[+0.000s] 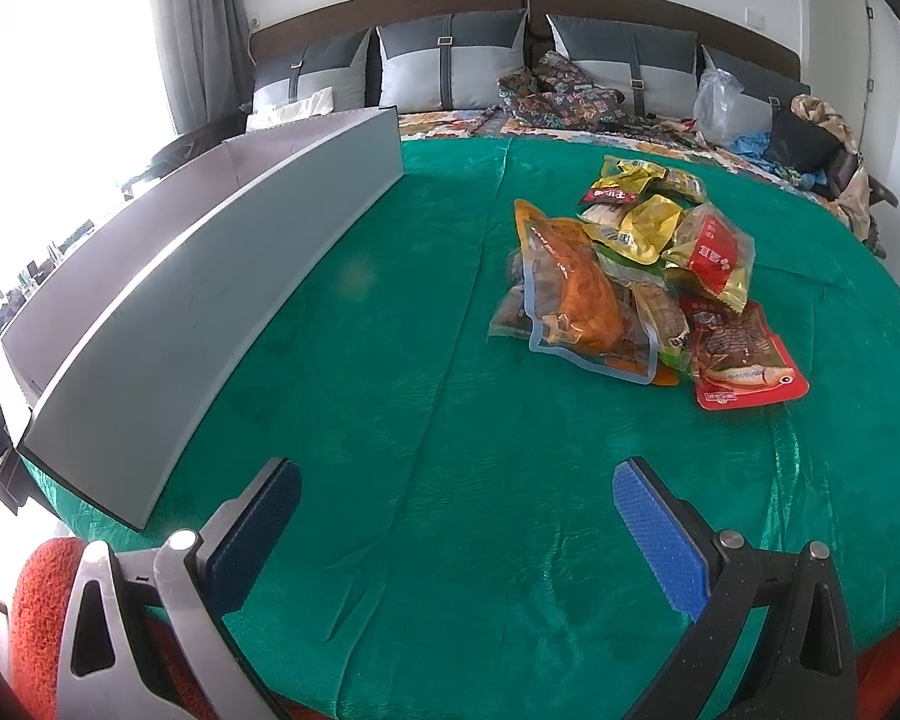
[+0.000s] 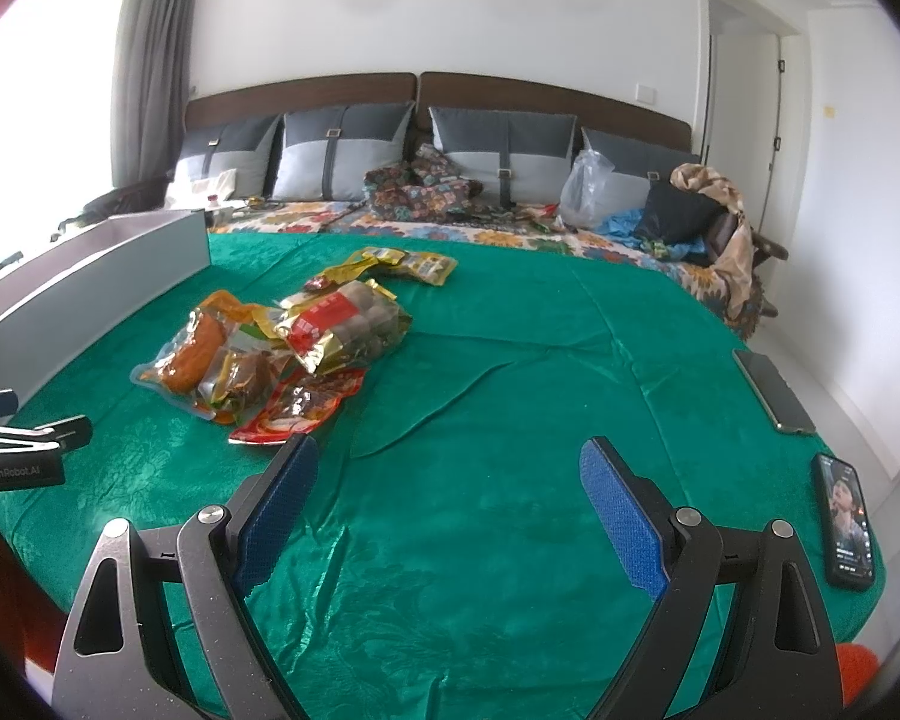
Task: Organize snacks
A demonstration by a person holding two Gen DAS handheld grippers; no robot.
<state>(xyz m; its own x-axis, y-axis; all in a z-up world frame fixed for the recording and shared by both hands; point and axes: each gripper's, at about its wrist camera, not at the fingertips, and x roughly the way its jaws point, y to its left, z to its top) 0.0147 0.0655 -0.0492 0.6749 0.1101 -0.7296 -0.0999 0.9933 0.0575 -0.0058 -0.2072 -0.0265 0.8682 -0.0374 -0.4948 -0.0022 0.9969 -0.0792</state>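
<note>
Left wrist view: the left gripper (image 1: pixel 456 534) hangs over the green cloth (image 1: pixel 390 360) with its blue pads wide apart and nothing between them. Ahead of it and off to its right lies the snack pile (image 1: pixel 648 276), its long axis running away from the tongs toward the pillows (image 1: pixel 450 60); the red fish packet (image 1: pixel 744 360) lies nearest, the yellow packets (image 1: pixel 642 180) farthest. A long grey box (image 1: pixel 210 276) lies to its left, its length stretching away diagonally. From the right wrist view, the right gripper (image 2: pixel 450 510) is likewise spread and empty, the pile (image 2: pixel 306 336) ahead-left of it, just beyond its left fingertip. Two phones (image 2: pixel 843 516) lie to its right.
</note>
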